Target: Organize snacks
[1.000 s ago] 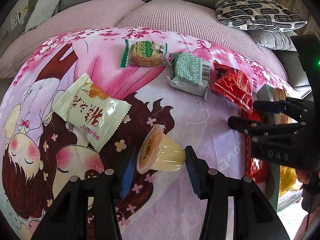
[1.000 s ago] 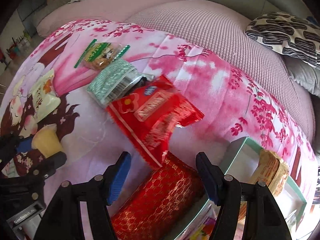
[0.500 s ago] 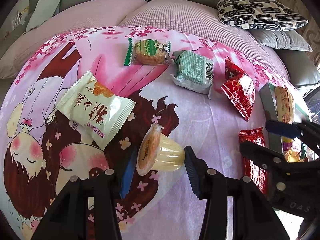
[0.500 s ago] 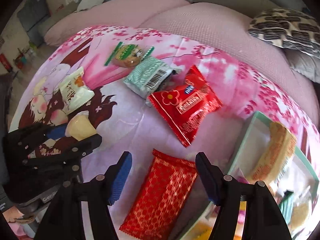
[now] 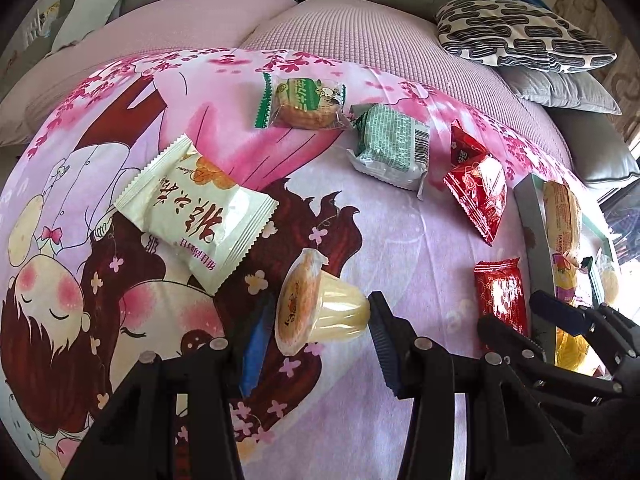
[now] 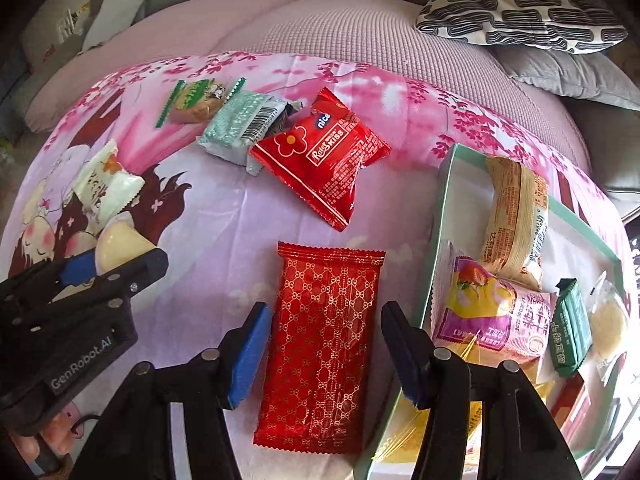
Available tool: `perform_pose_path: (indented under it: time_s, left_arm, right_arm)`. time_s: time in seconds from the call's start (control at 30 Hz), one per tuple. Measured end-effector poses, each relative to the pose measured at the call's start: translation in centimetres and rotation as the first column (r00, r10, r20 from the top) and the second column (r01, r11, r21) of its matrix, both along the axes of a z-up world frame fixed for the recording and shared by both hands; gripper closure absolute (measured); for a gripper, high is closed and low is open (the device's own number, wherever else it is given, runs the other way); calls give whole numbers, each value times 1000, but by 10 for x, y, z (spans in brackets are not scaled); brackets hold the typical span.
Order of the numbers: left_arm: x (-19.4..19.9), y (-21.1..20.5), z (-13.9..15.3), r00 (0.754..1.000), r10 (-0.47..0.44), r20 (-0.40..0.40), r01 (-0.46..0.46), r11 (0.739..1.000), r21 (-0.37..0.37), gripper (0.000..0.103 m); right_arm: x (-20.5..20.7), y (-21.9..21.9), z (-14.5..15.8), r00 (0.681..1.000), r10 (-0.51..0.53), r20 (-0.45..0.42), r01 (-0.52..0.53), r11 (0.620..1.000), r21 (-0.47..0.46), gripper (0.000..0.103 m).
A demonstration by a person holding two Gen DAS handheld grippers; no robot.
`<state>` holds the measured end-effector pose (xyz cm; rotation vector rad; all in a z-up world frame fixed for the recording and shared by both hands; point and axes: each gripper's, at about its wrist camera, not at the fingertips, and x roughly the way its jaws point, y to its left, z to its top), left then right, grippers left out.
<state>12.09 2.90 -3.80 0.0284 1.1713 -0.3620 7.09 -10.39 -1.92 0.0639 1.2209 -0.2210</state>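
On the pink cartoon-printed cloth (image 5: 400,248) spread over the sofa, we find the left claw (image 5: 316,334) closed on a pale yellow plastic jelly cup (image 5: 320,310), tipped on its side, both pads touching it. The right claw (image 6: 324,350) has just been closing; its blue pads stand either side of a flat red foil packet with gold pattern (image 6: 324,344), a narrow gap showing at each side, so no grip is confirmed. Just right of that packet runs the green rim of a shallow white cardboard box (image 6: 436,216), already holding several wrapped snacks. Bare cloth lies between the packet and the left claw. The box's far and lower edges are cut off by the frame, and its bottom contents are hard to make out.
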Motion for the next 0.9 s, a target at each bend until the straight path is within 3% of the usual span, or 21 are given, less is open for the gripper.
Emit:
perform_pose_path:
  time_s: [0.5, 0.77, 0.9]
  left_arm:
    - [1, 4, -1, 1000, 16, -3, -16, 1000, 2, 54]
    - [1, -1, -4, 1000, 7, 3, -7, 999, 36, 54]
    - [1, -3, -5, 1000, 1, 11, -2, 998, 56, 54]
  right_arm:
    - [-5, -3, -10, 998, -62, 21, 58, 988, 144, 45]
    - [-14, 24, -15, 999, -40, 30, 39, 999, 32, 45]
    - [-18, 25, -15, 999, -30, 44, 29, 999, 27, 45]
